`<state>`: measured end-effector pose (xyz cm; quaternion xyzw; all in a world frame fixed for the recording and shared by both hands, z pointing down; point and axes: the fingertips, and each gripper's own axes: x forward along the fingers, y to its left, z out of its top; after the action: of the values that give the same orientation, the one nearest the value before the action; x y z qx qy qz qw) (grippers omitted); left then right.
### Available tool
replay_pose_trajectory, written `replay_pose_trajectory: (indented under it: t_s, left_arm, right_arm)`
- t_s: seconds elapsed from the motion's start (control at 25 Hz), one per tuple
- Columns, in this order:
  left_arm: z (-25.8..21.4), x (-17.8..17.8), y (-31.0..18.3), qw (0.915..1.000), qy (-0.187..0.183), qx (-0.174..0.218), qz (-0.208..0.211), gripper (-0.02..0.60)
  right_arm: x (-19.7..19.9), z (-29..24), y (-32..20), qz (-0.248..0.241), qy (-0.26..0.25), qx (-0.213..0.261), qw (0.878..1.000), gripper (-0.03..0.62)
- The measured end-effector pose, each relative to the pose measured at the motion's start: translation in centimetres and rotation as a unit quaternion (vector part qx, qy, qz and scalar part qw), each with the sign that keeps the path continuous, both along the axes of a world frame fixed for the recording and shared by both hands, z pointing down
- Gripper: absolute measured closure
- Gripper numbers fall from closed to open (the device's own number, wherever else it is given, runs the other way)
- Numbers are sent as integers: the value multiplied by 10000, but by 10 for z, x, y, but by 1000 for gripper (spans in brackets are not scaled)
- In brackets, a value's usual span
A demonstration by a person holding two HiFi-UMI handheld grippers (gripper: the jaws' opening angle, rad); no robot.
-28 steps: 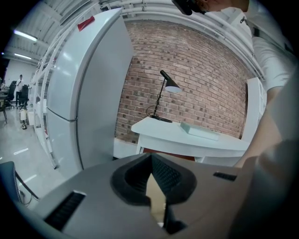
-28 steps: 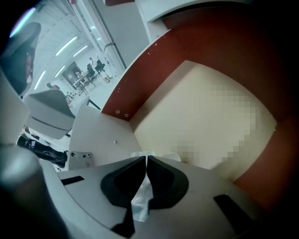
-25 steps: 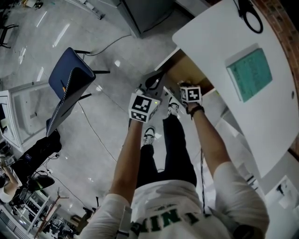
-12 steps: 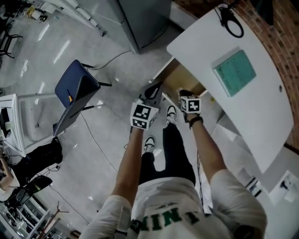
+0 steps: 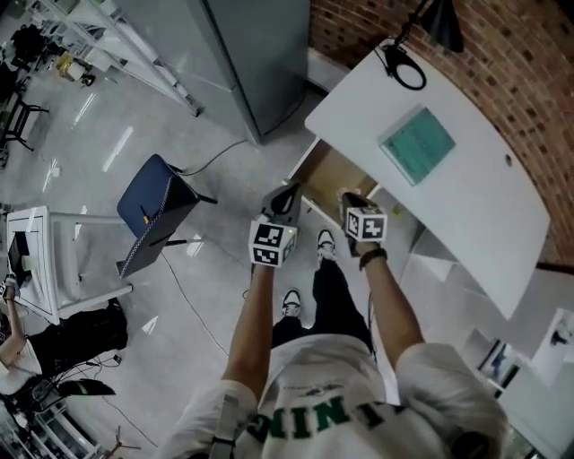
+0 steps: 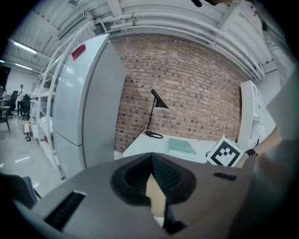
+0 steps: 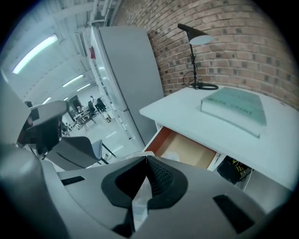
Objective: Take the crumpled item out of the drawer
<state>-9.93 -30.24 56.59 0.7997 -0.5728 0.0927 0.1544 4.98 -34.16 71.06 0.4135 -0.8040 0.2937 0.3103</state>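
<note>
Left tongs are pressed together, empty; right tongs pinch what looks like a pale crumpled scrap near the front edge of the open drawer. Lifting-out step, I judge: next, carry it clear without loosening.

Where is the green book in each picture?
Head view: book, upper right, on the desk.
Left gripper view: book, just below the middle.
Right gripper view: book, right of centre, upper half.
Shared landmark: the black lamp by it.
</note>
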Motion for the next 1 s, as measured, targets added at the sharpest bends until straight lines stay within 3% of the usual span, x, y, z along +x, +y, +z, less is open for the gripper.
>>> replay_pose_trajectory:
  t_s: [0.2,0.44,0.72,1.0]
  left_arm:
    - [-32,12,22,9998,-127,119,92,583]
    - [-80,14,45,9996,118,222,89,583]
    - [-147,19,69,9980,-110,625,29,583]
    - [-184,21,85,9953,-312,916,56,583]
  right_arm:
    - [10,-61,16,122,-296,522,9981,589]
    - [17,-148,46,240,-549,1391,9885,588]
    - [40,-235,74,593,-734,2288,9689,589]
    - [45,-304,98,658,-644,3100,9463,588]
